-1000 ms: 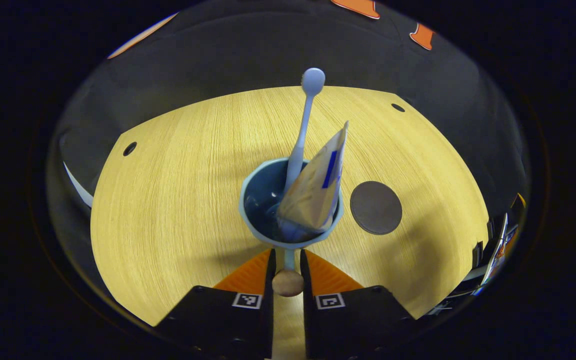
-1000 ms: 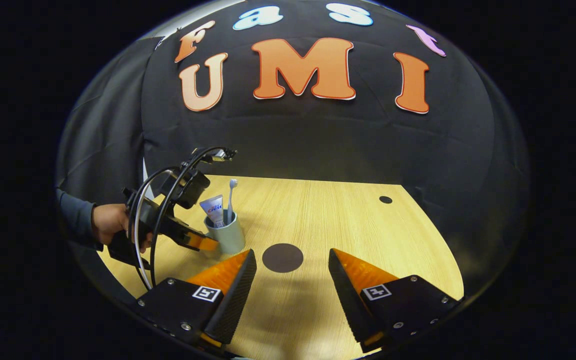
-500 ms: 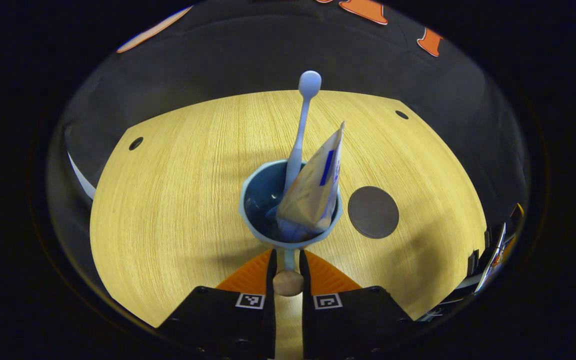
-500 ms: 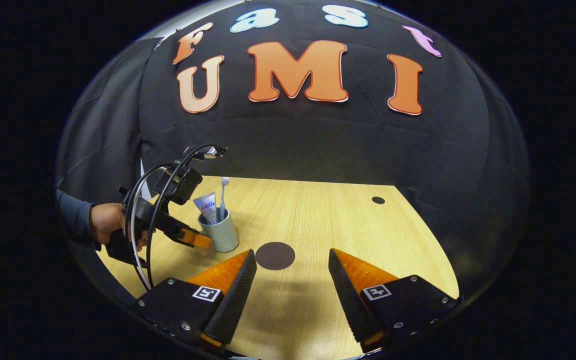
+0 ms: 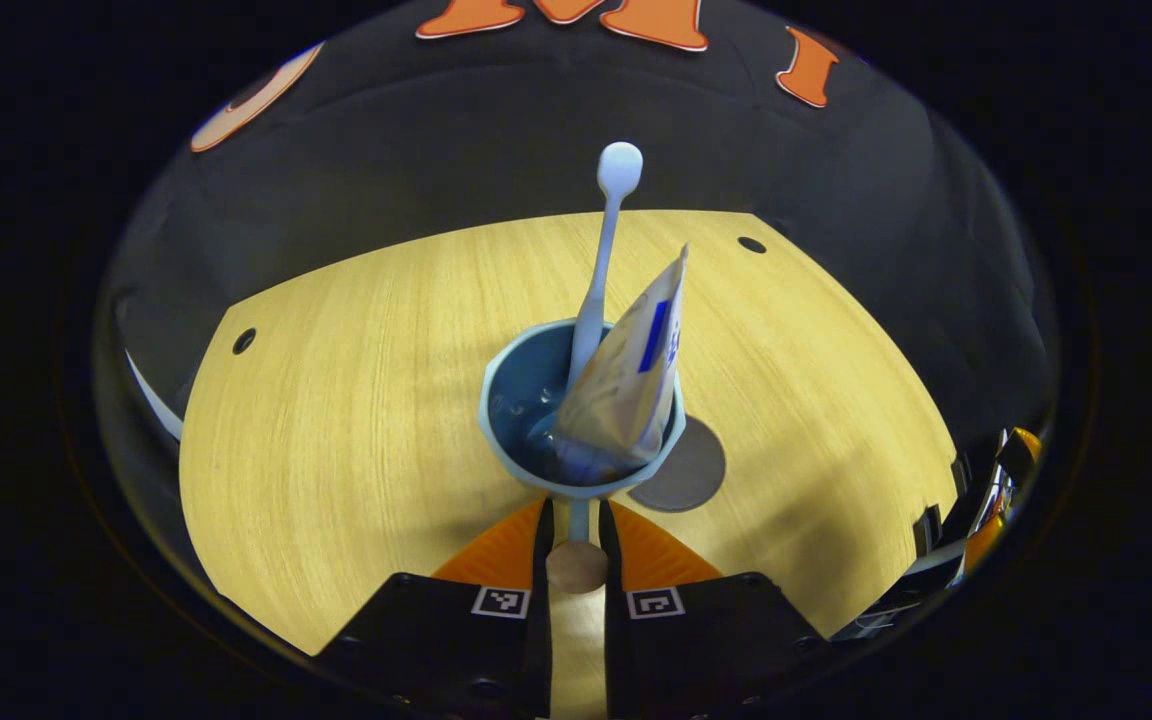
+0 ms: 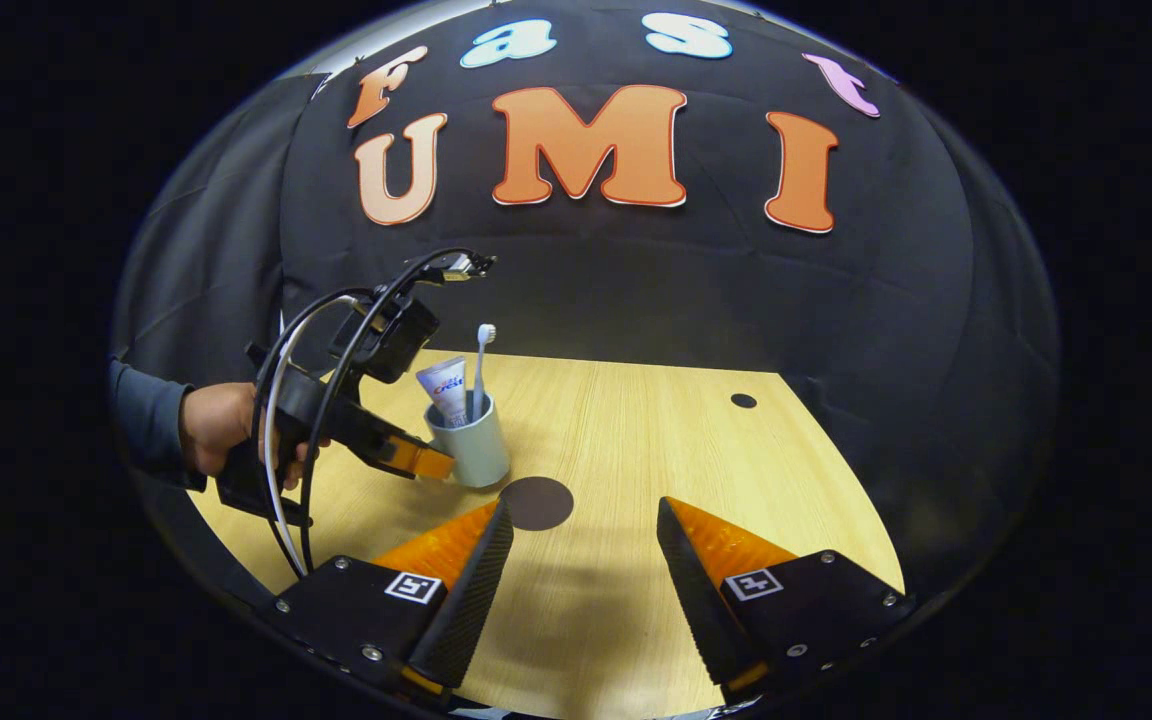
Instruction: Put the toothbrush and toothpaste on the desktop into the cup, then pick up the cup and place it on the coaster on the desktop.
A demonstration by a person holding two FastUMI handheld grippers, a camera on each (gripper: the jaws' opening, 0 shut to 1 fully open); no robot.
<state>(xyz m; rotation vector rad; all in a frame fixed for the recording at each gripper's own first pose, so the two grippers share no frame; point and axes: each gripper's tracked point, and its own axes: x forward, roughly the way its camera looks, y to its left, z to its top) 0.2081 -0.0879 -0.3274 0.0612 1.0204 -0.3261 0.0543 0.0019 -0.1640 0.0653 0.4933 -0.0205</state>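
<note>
The left gripper (image 5: 576, 525) has its fingers closed on the handle of the cup (image 5: 511, 400), which looks lifted just above the wooden worktop (image 5: 336, 400). The toothbrush (image 5: 606, 250) and the toothpaste (image 5: 626, 380) stand inside the cup. The dark round coaster (image 5: 691, 480) lies right beside it, partly hidden behind the rim. In the right gripper view, the right gripper (image 6: 586, 560) hangs with its fingers spread apart, holding nothing, and a hand (image 6: 216, 435) holds the left gripper.
</note>
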